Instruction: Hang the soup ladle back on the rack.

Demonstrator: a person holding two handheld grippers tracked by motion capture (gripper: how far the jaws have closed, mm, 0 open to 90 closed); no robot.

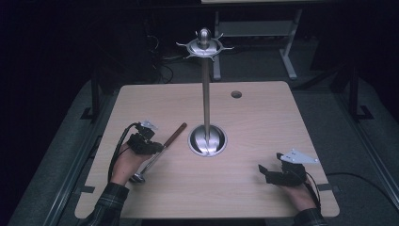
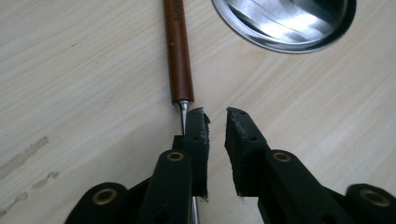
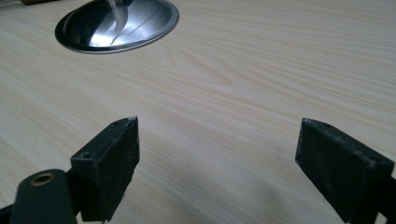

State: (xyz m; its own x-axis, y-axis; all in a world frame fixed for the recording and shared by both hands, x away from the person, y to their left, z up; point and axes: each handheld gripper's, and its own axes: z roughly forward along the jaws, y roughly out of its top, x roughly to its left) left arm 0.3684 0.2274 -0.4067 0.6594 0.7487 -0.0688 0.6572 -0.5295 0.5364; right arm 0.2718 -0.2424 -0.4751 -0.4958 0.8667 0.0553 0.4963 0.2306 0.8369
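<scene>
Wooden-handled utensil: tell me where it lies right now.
In the high view the utensil lies slanted on the table's left side, beside the left gripper, left of the stand's round base.

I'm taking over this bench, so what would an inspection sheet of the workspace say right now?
Surface: wooden table, pale, a round hole near its far edge, faint scuffs at the left.
Job's things: spoon with a brown handle, lying flat left of the stand; the stand's hooks are bare.
Clutter: nothing seen.
Grippers: left tongs slightly apart, nothing between them, the spoon's neck just outside one jaw; right tongs wide open, nothing between them, over bare table.
Cables: one trails from each gripper; more lie on the floor behind.
Surroundings: dark room, grey floor, legs of another table behind.
</scene>
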